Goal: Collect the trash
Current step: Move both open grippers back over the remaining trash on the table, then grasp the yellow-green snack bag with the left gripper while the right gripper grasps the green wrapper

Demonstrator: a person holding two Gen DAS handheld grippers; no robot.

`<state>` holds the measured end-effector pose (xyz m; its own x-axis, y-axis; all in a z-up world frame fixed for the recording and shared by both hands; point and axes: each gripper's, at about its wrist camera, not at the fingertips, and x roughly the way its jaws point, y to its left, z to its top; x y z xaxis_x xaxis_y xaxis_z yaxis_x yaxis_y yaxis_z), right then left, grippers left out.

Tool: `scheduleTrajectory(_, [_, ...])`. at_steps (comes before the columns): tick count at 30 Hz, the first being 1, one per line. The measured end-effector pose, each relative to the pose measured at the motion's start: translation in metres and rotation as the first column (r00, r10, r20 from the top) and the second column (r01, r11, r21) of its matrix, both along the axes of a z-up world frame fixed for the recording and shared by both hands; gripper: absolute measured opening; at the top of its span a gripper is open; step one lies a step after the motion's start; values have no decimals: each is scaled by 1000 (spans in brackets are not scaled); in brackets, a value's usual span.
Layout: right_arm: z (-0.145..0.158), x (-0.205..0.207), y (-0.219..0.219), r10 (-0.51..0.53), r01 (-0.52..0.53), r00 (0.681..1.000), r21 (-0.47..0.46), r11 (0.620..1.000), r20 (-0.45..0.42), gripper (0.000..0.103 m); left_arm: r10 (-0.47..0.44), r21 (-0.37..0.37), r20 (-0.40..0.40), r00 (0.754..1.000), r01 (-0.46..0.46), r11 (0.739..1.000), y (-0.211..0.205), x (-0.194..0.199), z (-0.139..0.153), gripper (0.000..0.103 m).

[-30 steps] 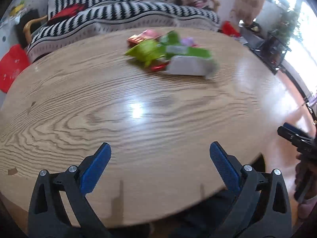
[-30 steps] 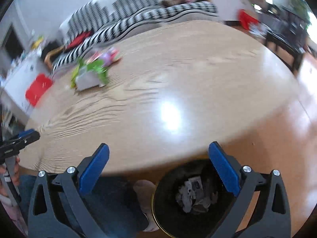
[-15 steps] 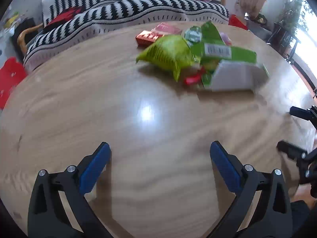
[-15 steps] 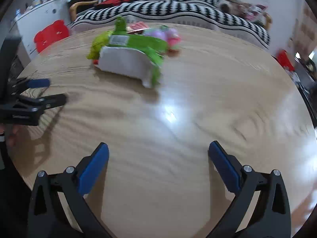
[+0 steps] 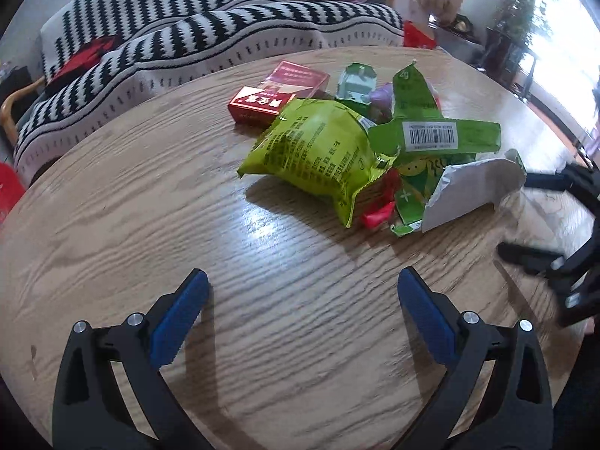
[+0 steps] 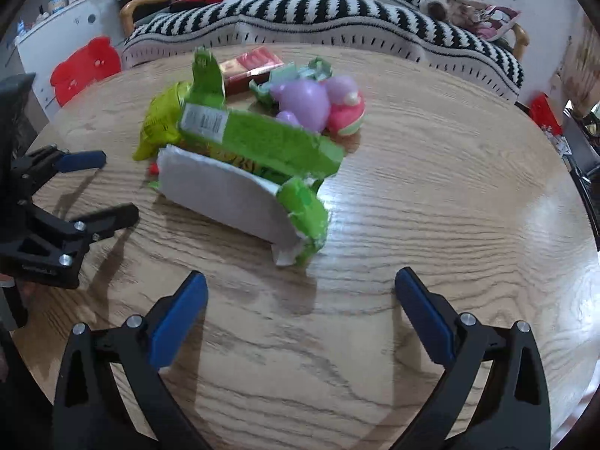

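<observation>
Left wrist view: the left gripper point(image 5: 302, 292) is spread wide above the wooden table point(image 5: 112, 225) with nothing between its 2 blue pads point(image 5: 180, 315). The trash pile lies ahead of it, near the table's middle: a yellow-green snack bag point(image 5: 318, 150) in front, a red box point(image 5: 277, 93) behind it, and a torn green carton point(image 5: 442, 138) with a white inner face to the right. Right wrist view: the right gripper point(image 6: 300, 292) is likewise wide apart and holds nothing, close in front of the torn green carton point(image 6: 258, 157). 2 purple and pink plastic capsules point(image 6: 318, 103) sit just behind the carton. A striped sofa point(image 6: 337, 11) stands beyond the table.
</observation>
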<state>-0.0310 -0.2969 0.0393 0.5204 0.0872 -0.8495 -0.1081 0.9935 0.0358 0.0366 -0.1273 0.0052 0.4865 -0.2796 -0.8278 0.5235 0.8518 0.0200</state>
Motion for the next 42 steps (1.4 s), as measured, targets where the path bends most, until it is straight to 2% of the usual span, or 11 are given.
scheduleTrajectory(2, [25,-5,-7,-35,26,992,71,997,121,97,-29,2,-18,999,29,1000,1,4,1,98])
scheduleTrajectory(5, [43,6,-9,-82,62,980,111,992,184,97,-22,10,-24,999,23,1000,4,4,1,98])
scheduleTrajectory(10, [26,35,8,-78,83,985,-28,996,155,97,-30,16,-23,999,30,999,8,-2,1,98])
scheduleTrajectory(15, [-6,35,14,-41,42,997,-2,999,57,97,-39,20,-35,999,39,999,12,-4,1,98])
scheduleTrajectory(19, [-10,34,20,-17,14,999,48,999,49,95,-21,25,-40,999,22,999,11,-5,2,98])
scheduleTrajectory(21, [-10,34,16,-15,11,1000,140,990,25,63,-18,24,-39,999,19,1000,11,-6,2,98])
scheduleTrajectory(22, [-11,34,13,-16,13,1000,168,986,13,58,-17,23,-38,999,18,1000,11,-6,2,98])
scheduleTrajectory(26, [-9,29,7,4,-6,1000,224,975,9,21,-11,24,-39,999,12,1000,9,-6,2,98])
scheduleTrajectory(31, [-3,19,2,9,-14,1000,221,975,23,20,50,7,-75,996,-50,999,9,4,5,98])
scheduleTrajectory(36, [13,1,-28,-91,64,991,253,965,96,20,152,-118,-150,977,-170,978,12,18,13,97])
scheduleTrajectory(42, [20,-11,-71,-215,168,968,306,937,127,20,227,-145,-100,969,-240,960,-1,33,23,97])
